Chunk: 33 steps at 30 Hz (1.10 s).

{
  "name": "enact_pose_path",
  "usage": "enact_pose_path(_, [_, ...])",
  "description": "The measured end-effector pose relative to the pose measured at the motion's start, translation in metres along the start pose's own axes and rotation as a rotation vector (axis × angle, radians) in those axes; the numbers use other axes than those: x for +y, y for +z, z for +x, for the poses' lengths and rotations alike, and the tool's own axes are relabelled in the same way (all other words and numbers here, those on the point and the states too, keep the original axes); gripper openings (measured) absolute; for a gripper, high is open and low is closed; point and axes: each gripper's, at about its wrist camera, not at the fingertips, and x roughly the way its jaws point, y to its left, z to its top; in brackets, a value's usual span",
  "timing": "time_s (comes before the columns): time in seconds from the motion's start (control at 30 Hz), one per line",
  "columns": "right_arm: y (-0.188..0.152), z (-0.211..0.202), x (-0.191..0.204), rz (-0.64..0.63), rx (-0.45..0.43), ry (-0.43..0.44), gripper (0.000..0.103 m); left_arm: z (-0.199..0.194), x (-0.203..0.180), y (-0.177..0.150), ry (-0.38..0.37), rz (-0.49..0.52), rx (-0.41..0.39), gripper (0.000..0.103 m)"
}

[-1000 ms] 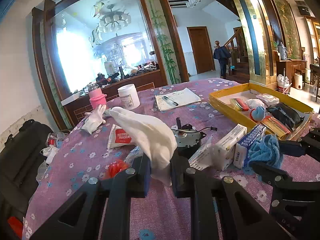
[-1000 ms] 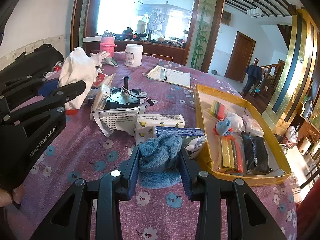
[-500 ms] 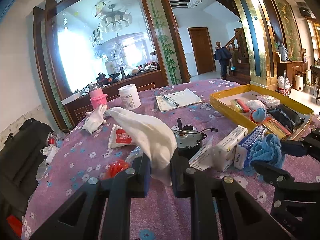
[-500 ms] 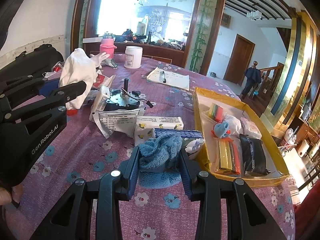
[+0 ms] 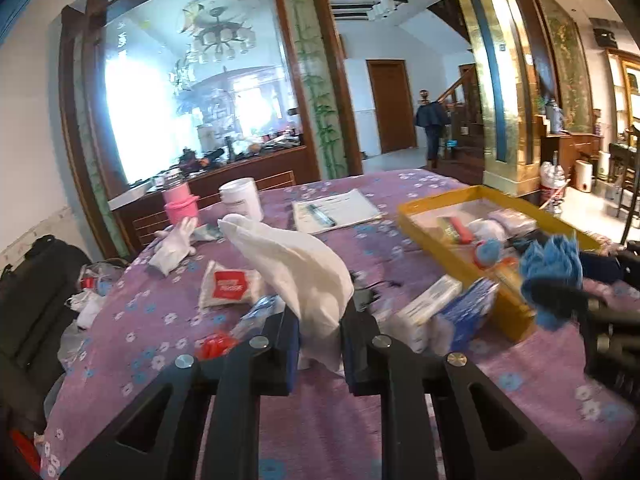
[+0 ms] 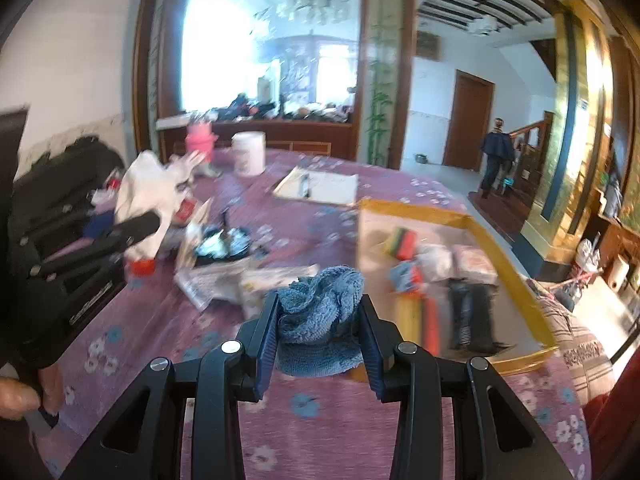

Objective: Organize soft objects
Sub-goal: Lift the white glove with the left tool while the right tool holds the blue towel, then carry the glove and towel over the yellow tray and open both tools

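My left gripper (image 5: 320, 340) is shut on a white cloth (image 5: 304, 268) and holds it above the purple flowered tablecloth (image 5: 160, 320). It also shows at the left of the right wrist view (image 6: 148, 196). My right gripper (image 6: 318, 336) is shut on a blue towel (image 6: 320, 312) and holds it lifted near the yellow tray (image 6: 516, 280). The towel also shows at the right of the left wrist view (image 5: 554, 276). A white glove (image 5: 174, 244) lies at the far left of the table.
The yellow tray (image 5: 448, 248) holds several items. Boxes and packets (image 5: 432, 308) lie between the grippers. A pink bottle (image 5: 182, 204), a white jar (image 5: 240, 200) and a notepad with pen (image 5: 332, 210) stand farther back. A black bag (image 5: 36, 280) is at the left.
My right gripper has lifted the blue towel and swung right toward the yellow tray; its view is blurred by motion. My left gripper still holds the white cloth, slightly raised.
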Motion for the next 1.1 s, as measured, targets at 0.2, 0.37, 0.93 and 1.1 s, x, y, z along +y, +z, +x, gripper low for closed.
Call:
enact_pose_path(0.2, [0.013, -0.01, -0.057, 0.102, -0.034, -0.054, 0.04, 0.0, -0.028, 0.028, -0.104, 0.026, 0.005, 0.017])
enact_pose_path(0.37, [0.03, -0.01, -0.104, 0.179, -0.042, -0.064, 0.04, 0.015, -0.065, 0.057, -0.241, 0.05, 0.038, 0.017])
enact_pose_path(0.93, [0.101, 0.163, -0.222, 0.408, 0.186, -0.001, 0.04, 0.184, -0.181, 0.092, -0.434, -0.014, 0.401, 0.019])
enact_pose_path(1.1, [0.084, 0.199, -0.234, 0.462, 0.256, 0.049, 0.04, 0.195, -0.192, 0.077, -0.456, -0.019, 0.449, 0.019])
